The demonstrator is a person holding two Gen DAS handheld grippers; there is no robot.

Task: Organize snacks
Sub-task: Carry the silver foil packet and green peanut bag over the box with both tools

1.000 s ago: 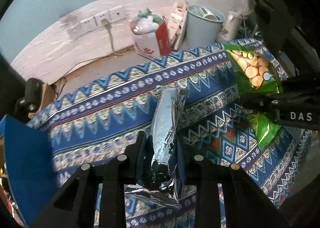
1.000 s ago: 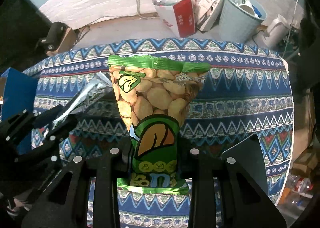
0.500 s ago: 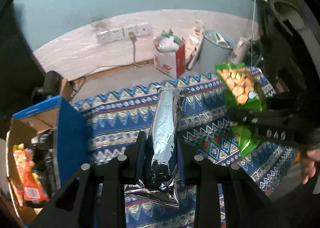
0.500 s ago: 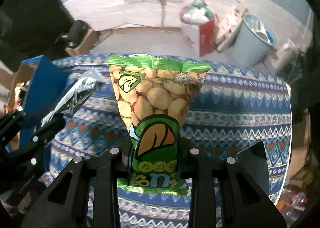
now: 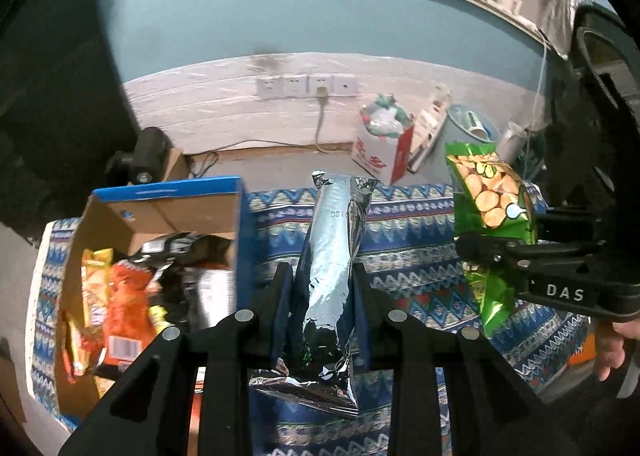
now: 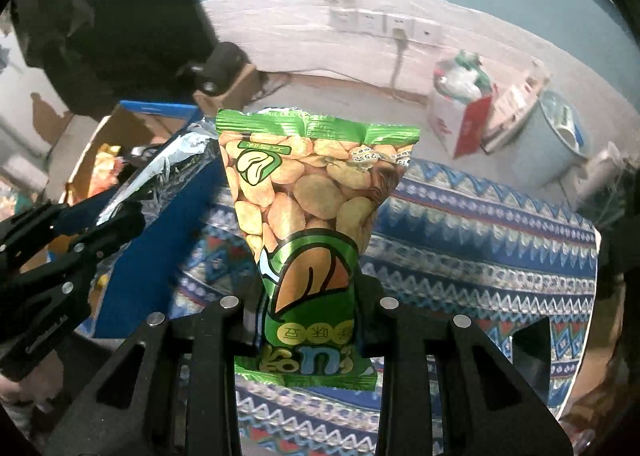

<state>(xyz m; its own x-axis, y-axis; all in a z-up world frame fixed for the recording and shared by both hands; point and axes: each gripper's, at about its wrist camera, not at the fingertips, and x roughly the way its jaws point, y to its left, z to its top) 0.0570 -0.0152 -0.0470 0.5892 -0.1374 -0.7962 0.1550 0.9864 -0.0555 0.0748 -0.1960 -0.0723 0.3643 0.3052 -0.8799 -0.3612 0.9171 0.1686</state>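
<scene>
1. Silver bag is gripped upright in the left claw; the box lies to its left
2. Green bag is clamped by the right claw
3. Each bag is best carried clear above the box wall before being let go

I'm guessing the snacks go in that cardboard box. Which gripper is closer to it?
Left. The left gripper, clamped on a silver foil packet, is right beside the blue-edged cardboard box. The right gripper, holding the green bean snack bag, is farther away, beyond the left one.
</scene>
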